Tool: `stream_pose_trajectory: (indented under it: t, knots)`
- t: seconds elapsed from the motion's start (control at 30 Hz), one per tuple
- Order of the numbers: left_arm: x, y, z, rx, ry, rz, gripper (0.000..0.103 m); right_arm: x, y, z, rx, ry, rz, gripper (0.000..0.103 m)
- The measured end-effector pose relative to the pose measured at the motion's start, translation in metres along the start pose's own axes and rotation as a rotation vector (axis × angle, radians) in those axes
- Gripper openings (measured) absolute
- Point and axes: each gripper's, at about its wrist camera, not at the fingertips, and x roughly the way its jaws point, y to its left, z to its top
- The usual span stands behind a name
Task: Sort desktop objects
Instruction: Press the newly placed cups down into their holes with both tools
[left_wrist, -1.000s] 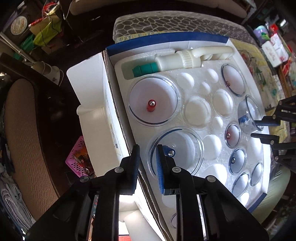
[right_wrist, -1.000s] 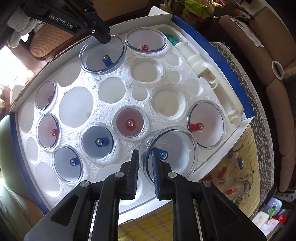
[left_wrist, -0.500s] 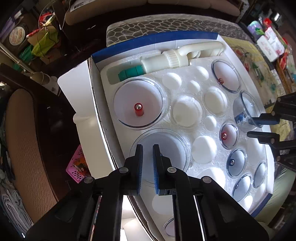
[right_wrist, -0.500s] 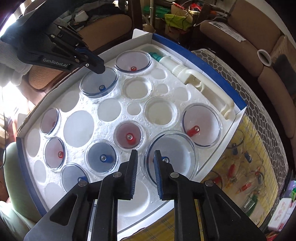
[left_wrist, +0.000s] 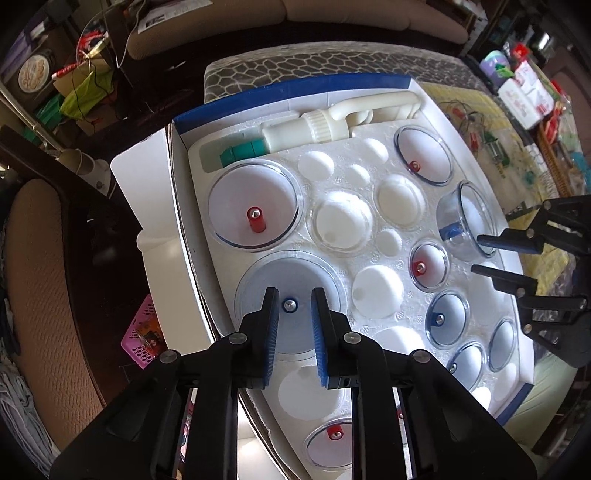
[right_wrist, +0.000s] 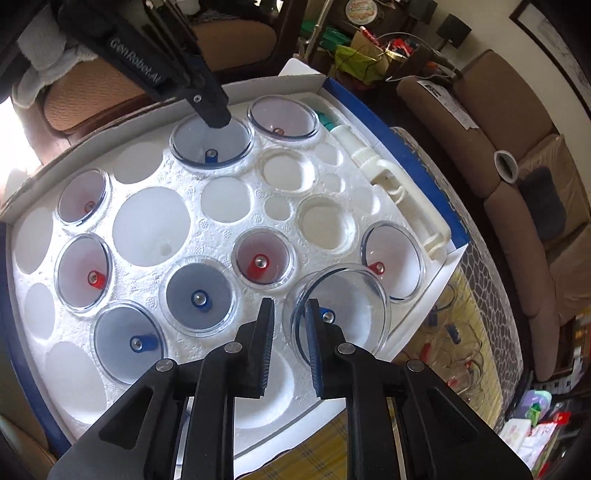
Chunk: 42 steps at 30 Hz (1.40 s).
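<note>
The white foam tray (left_wrist: 334, 182) is lying in its box, and the long white pump (left_wrist: 321, 127) is resting along one edge of it; everything here is told from that pump.

The biggest cup (left_wrist: 258, 280) is sitting flat in its hole, one row of holes away from the pump's green end; a red-knob cup (left_wrist: 255, 206) is lying between them. The left gripper (left_wrist: 293, 295) is hanging right over this big cup; a moment ago its fingers were almost together, and now they are spreading wide with nothing in them. I think this means the big cup is in its home and is being let go.

The tipped cup (right_wrist: 351, 306) is leaning in a hole near the pump's handle end, not flat yet. The right gripper (right_wrist: 289, 308) is staying there with a narrow gap around the cup's rim; I cannot tell if it is squeezing.

The little blue knob (left_wrist: 290, 304) is showing between the left fingers.
</note>
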Motion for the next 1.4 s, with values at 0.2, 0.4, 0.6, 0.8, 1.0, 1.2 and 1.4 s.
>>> stream_pose_trajectory:
  t: [0.2, 0.4, 0.6, 0.8, 1.0, 1.2, 1.4]
  knots:
    - [0.021, 0.005, -0.008, -0.044, 0.021, 0.001, 0.016, -0.021, -0.056, 0.0, 0.325, -0.093, 0.068, 0.023]
    - [0.015, 0.004, -0.016, -0.06, -0.007, -0.005, 0.016, -0.005, -0.078, -0.009, 0.484, -0.109, 0.148, 0.027]
    - [0.005, -0.008, -0.023, -0.042, -0.045, -0.008, 0.016, -0.001, -0.051, -0.005, 0.397, -0.141, 0.113, 0.029]
    - [0.0, -0.02, -0.02, -0.043, -0.068, -0.035, 0.016, 0.02, -0.017, 0.004, 0.251, -0.078, 0.056, 0.013]
    - [-0.007, -0.036, -0.015, -0.038, -0.092, -0.065, 0.017, 0.011, -0.029, -0.004, 0.31, -0.082, 0.106, 0.018]
    - [-0.008, -0.066, 0.004, -0.021, -0.115, -0.094, 0.02, -0.021, -0.074, -0.023, 0.452, -0.153, 0.048, 0.037]
    - [0.006, -0.108, 0.026, 0.06, -0.094, -0.036, 0.02, -0.008, -0.059, -0.039, 0.362, -0.094, 0.043, 0.023]
